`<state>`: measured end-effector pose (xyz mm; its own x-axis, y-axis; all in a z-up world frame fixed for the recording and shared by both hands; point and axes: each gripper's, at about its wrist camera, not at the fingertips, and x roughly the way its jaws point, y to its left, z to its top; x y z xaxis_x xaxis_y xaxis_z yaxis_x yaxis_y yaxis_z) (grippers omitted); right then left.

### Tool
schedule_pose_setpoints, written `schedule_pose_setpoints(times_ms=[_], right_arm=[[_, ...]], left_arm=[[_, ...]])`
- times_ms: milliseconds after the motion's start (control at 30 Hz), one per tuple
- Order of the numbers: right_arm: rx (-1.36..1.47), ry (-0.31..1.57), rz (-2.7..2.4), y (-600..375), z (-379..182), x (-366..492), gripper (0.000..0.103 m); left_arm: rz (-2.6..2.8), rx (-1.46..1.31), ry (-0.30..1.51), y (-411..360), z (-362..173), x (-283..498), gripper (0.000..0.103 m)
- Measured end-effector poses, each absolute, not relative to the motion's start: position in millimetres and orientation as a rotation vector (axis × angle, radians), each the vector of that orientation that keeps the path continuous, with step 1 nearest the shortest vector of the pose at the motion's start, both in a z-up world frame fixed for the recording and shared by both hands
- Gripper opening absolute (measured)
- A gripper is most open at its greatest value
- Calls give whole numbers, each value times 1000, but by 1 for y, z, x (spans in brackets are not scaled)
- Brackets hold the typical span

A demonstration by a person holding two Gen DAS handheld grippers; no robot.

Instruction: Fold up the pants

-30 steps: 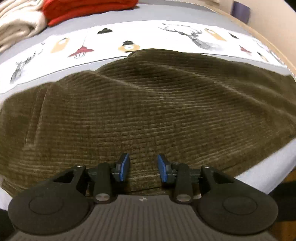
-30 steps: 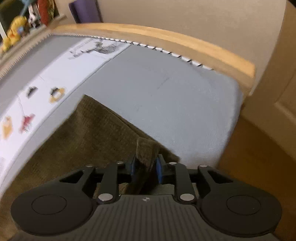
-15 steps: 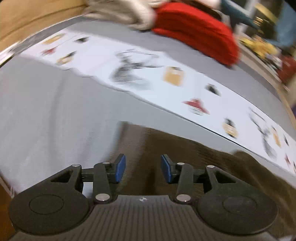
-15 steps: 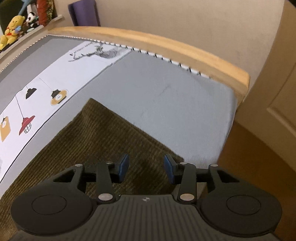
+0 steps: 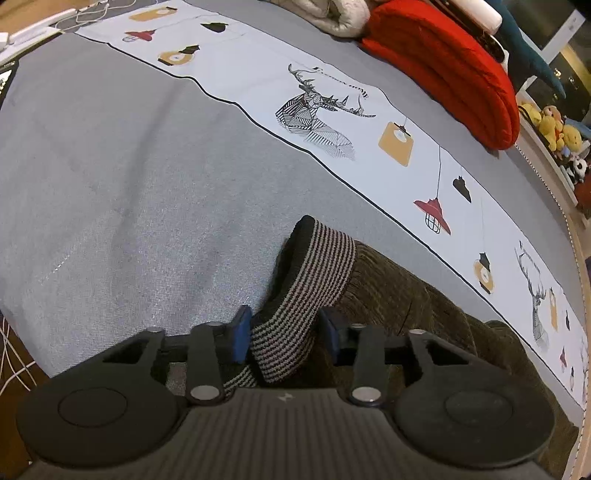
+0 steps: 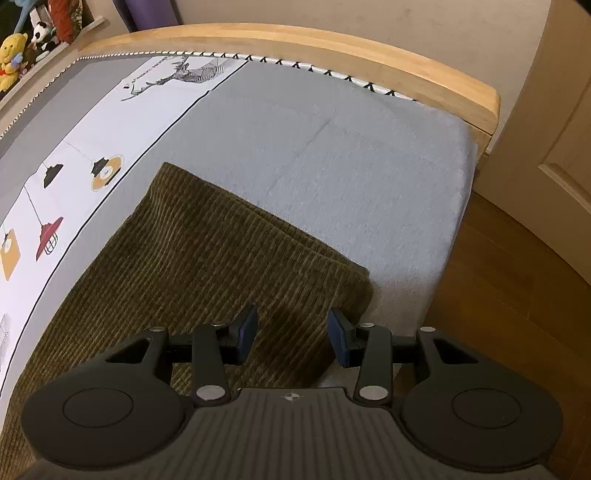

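Observation:
Olive corduroy pants (image 5: 424,306) lie on the grey bed sheet (image 5: 129,184). Their black-and-grey striped waistband (image 5: 317,258) rises off the sheet and runs in between the jaws of my left gripper (image 5: 284,332). Those jaws are closing, and the blue pads sit against both sides of the band. In the right wrist view the pants' folded leg end (image 6: 192,251) lies flat near the bed's corner. My right gripper (image 6: 293,332) hovers open just above that corner, with nothing between its fingers.
A white printed strip (image 5: 332,122) crosses the sheet beyond the pants. A red cushion (image 5: 450,66) and a pale blanket (image 5: 332,14) lie at the far side. The wooden bed frame (image 6: 332,48) and bare floor (image 6: 517,277) border the right. Cables (image 5: 11,354) hang at the left edge.
My left gripper swung from the pants' middle to the waistband end and closed around the band. My right gripper let go of the leg corner, which now lies flat.

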<state>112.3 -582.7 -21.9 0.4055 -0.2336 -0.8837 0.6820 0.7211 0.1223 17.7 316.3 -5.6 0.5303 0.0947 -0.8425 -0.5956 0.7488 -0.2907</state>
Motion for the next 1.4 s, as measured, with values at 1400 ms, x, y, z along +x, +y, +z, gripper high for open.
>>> schedule_pose_setpoints(times_ms=[1400], right_arm=[[889, 885, -698, -637, -52, 77, 50]], left_arm=[[-152, 119, 1061, 9, -67, 26, 48]])
